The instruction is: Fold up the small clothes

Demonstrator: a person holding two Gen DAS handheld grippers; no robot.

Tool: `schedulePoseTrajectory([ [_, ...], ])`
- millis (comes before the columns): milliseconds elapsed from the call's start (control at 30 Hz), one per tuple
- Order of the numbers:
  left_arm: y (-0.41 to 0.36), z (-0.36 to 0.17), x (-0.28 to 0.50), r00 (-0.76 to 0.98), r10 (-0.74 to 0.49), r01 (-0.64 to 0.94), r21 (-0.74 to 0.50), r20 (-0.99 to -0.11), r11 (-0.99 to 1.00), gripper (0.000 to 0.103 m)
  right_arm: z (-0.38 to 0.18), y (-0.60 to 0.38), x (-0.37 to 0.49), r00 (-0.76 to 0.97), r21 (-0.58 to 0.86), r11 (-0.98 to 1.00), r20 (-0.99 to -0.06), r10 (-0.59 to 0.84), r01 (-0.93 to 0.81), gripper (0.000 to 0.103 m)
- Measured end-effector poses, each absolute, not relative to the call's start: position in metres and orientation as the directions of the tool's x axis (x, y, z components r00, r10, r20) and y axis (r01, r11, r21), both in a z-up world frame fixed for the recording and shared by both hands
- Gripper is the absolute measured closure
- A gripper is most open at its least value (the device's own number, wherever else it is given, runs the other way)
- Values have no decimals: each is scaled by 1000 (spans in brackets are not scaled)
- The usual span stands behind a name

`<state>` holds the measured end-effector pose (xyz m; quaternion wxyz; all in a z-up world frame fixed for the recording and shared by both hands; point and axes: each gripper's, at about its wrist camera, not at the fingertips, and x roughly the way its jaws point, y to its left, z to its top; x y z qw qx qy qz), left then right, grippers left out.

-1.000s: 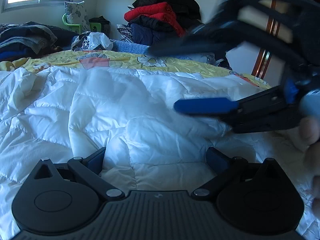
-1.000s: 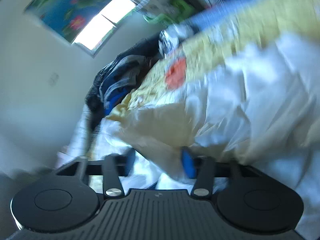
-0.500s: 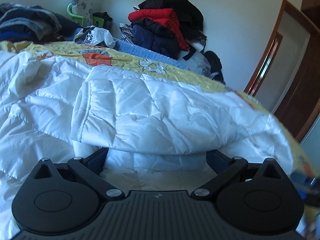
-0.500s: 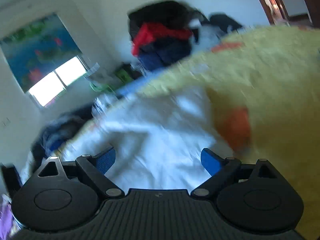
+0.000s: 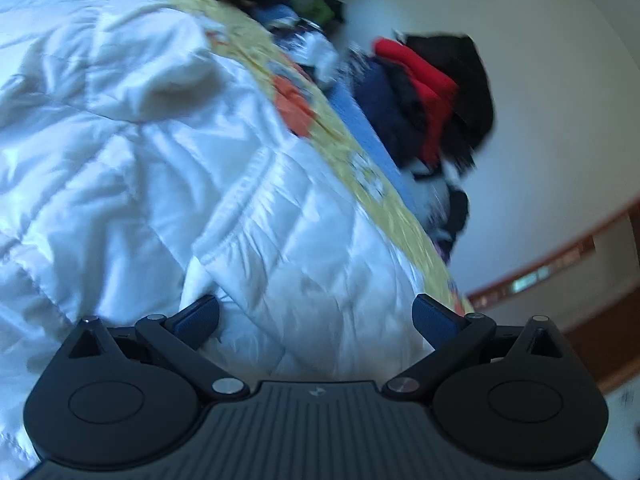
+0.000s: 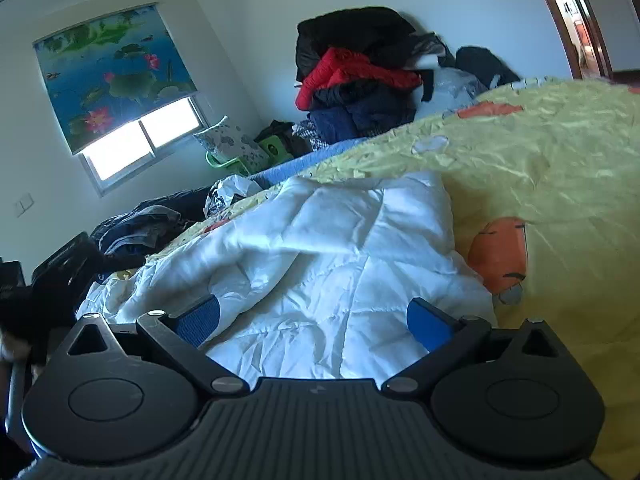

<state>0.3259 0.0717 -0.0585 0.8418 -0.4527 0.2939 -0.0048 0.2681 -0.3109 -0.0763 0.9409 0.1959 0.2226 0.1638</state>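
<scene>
Two views disagree usefully. From my right gripper (image 6: 314, 316) I get the window (image 6: 140, 140) with its lotus-print blind (image 6: 112, 72) and a doorway at the far right; my left gripper (image 5: 316, 314), rolled sideways and blurred, shows neither window nor blind. Both show the white quilted puffer jacket (image 6: 328, 264) lying on the yellow printed bedspread (image 6: 560, 168), and the heap of red, black and navy clothes (image 6: 356, 80) by the wall. Right fingers (image 6: 428, 324) are opening, jacket fabric between them but unpressed. Left fingers (image 5: 434, 318) stand spread, released, over the jacket (image 5: 300, 248). No writing is legible.
</scene>
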Motion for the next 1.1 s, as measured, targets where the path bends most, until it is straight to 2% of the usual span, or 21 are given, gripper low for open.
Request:
schedulePoseTrajectory([
  [100,68,-53,324,841,-214,-283,-741,-497,609,1,-77,-310,269,850,437,870,-349,396,-226,2],
  [167,60,-48,324,830,-142,-319,-667,-540,674,25,-77,-311,269,851,444,867,-344,397,-225,2],
  [200,57,-47,327,814,-113,-339,-624,-570,704,63,-77,-311,268,852,447,867,-342,395,-223,2],
  [233,56,-48,331,795,-103,-354,-595,-598,721,78,-77,-311,268,854,446,868,-342,393,-221,2],
  [267,57,-50,332,788,-104,-359,-591,-606,722,78,-77,-310,268,854,444,869,-341,392,-221,2],
  [333,57,-47,333,794,-86,-351,-570,-602,743,93,-77,-309,267,855,440,870,-341,390,-221,2],
  [567,56,5,295,881,19,-273,-475,-473,837,96,-77,-309,264,860,436,872,-335,386,-222,2],
  [667,61,-9,285,856,101,-336,-397,-507,854,96,-76,-308,264,860,431,874,-334,385,-224,2],
  [733,65,-33,287,808,99,-371,-372,-580,851,96,-75,-307,263,861,429,875,-333,386,-226,2],
  [767,67,-42,286,803,85,-370,-382,-590,847,96,-75,-307,263,860,428,875,-334,385,-226,2],
  [933,58,-67,283,830,80,-312,-340,-552,887,96,-75,-307,266,856,427,881,-359,372,-204,2],
  [1033,67,-68,283,839,41,-300,-400,-542,866,96,-64,-305,267,866,403,892,-350,357,-205,4],
  [1100,76,-72,285,847,5,-288,-452,-532,844,96,-48,-294,274,864,359,898,-332,379,-256,1],
])
